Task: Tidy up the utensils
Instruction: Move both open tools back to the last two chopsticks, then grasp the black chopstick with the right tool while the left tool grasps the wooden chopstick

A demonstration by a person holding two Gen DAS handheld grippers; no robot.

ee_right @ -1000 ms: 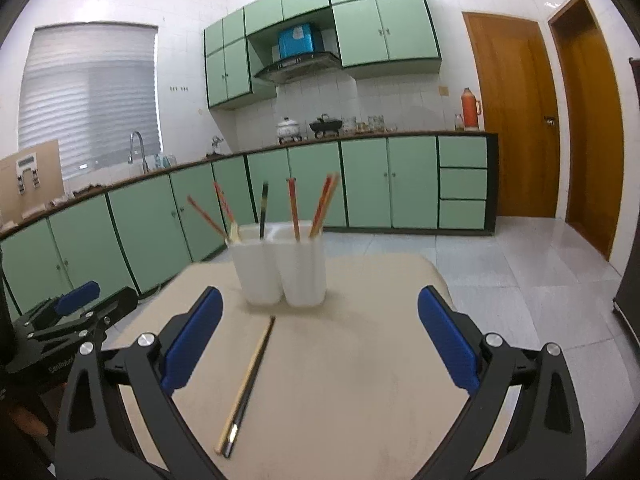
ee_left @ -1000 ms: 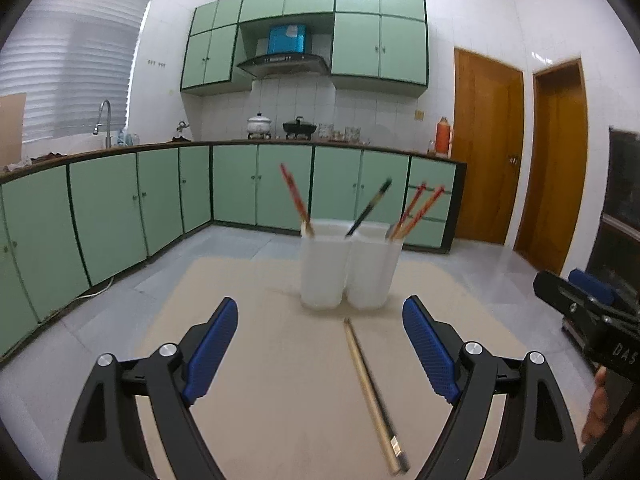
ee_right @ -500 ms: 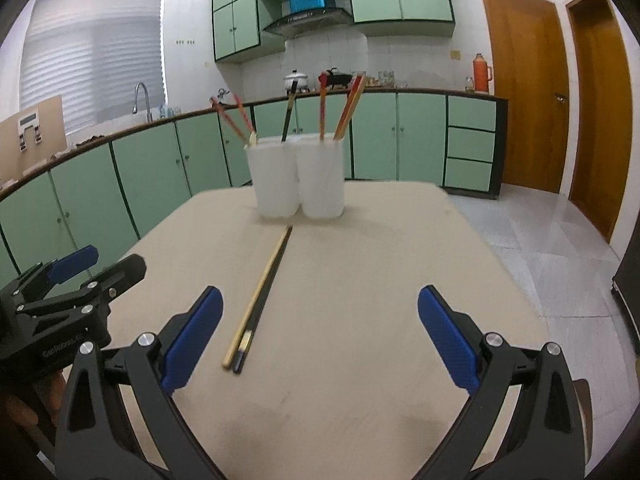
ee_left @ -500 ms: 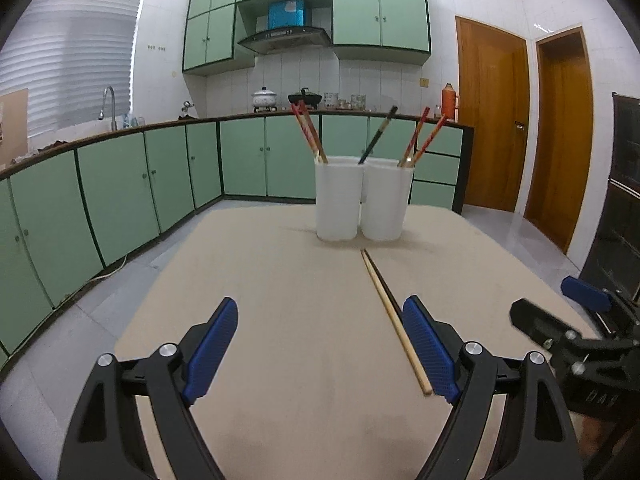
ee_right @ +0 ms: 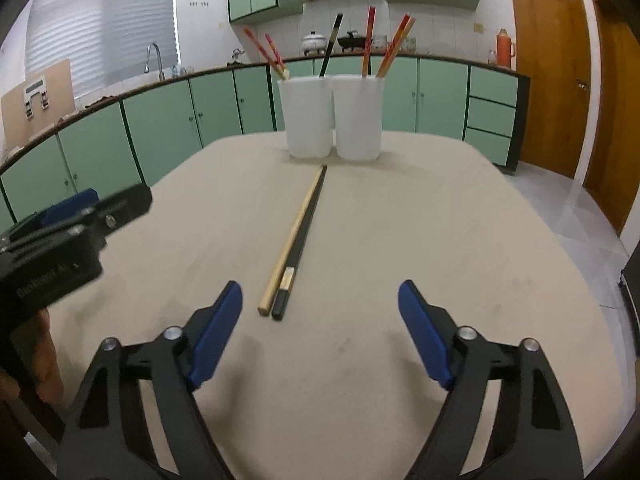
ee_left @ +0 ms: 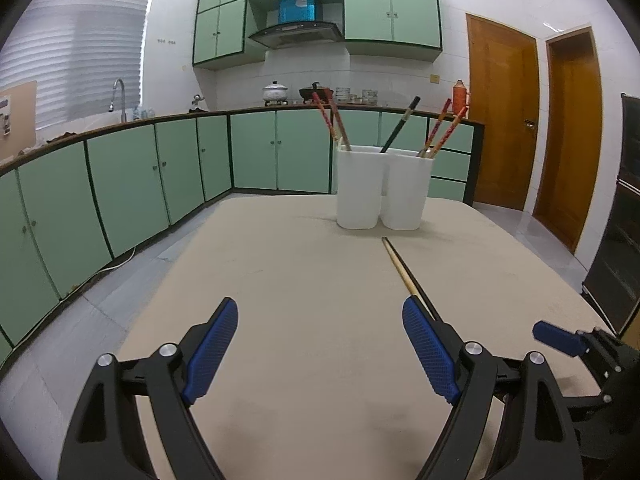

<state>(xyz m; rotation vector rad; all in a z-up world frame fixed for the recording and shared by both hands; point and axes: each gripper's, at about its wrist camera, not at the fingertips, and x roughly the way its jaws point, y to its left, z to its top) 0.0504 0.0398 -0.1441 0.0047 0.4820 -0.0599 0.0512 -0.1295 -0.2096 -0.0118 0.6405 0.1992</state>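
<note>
Two chopsticks (ee_right: 298, 236) are laid on the desk (ee_right: 440, 240) at 12 o'clock of the closing, empty right tongs (ee_right: 320, 332); the left tongs (ee_left: 320, 352) are held open.

Matt beige table (ee_right: 400, 240); 2 white plastic holders (ee_right: 306, 120).

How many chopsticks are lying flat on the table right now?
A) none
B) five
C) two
C: a tan chopstick and a black chopstick lie side by side on the table, in front of the white cups; the rest stand in the cups.
</note>
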